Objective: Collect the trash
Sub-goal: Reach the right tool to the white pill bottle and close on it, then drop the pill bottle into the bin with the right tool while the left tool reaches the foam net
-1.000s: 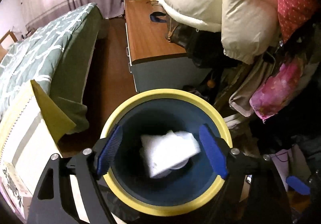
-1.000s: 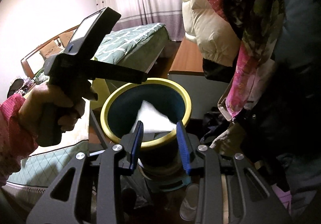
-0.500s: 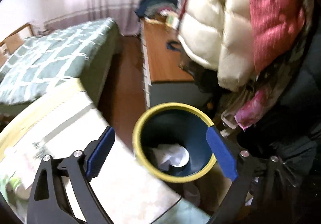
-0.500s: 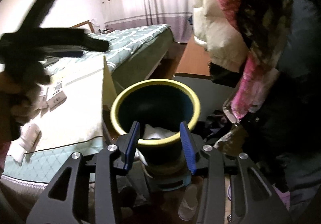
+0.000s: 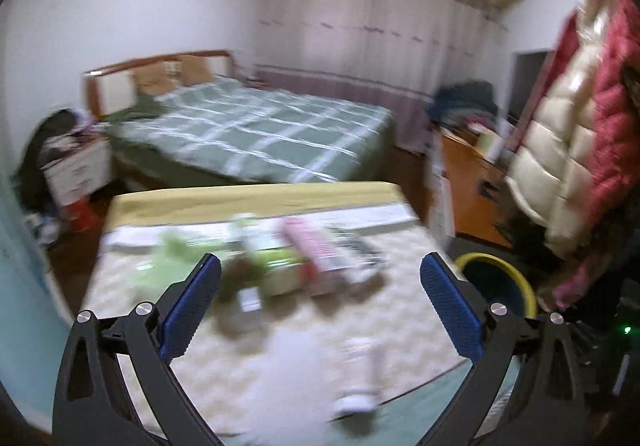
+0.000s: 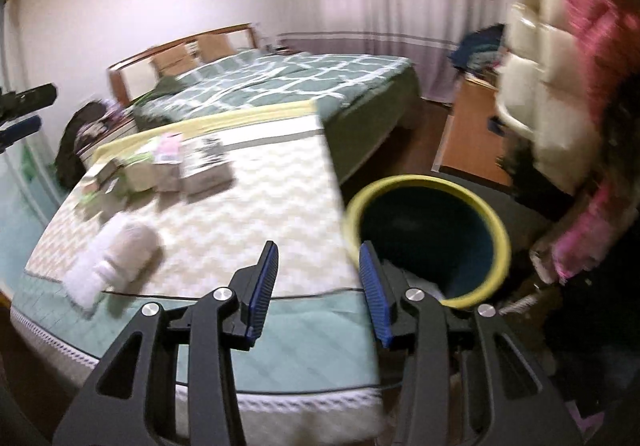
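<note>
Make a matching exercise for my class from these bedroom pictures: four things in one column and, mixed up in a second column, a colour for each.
Things:
1. bin rim
2. bed cover
3. puffy coat
4. gripper pads

Colours:
A. cream
B. blue
C. yellow
D. green with white lines

Pairs: 1-C, 2-D, 3-A, 4-B
</note>
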A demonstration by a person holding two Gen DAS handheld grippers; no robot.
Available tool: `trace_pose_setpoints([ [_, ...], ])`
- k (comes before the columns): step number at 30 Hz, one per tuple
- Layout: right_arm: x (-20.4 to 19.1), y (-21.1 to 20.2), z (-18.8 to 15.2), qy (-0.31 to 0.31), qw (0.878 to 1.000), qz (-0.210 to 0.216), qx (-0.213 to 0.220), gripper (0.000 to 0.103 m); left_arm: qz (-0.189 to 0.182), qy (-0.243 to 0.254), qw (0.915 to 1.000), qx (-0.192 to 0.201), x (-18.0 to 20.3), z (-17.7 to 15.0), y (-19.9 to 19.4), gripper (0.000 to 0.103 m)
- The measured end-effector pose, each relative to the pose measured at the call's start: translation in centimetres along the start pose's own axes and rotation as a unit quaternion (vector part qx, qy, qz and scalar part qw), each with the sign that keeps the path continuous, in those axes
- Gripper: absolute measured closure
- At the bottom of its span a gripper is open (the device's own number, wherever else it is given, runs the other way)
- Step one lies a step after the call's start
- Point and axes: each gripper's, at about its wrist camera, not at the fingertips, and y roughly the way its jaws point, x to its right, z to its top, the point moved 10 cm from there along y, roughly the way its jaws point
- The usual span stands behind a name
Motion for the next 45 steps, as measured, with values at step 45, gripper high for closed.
trace_pose_setpoints([
  [45,-16.7,10.5,-2.1,-0.039,0.99,0.107,-0.082,0.058,0.057,-0.078,0.9945,-0.042,-9.5,-9.5,-1.9,0.005],
])
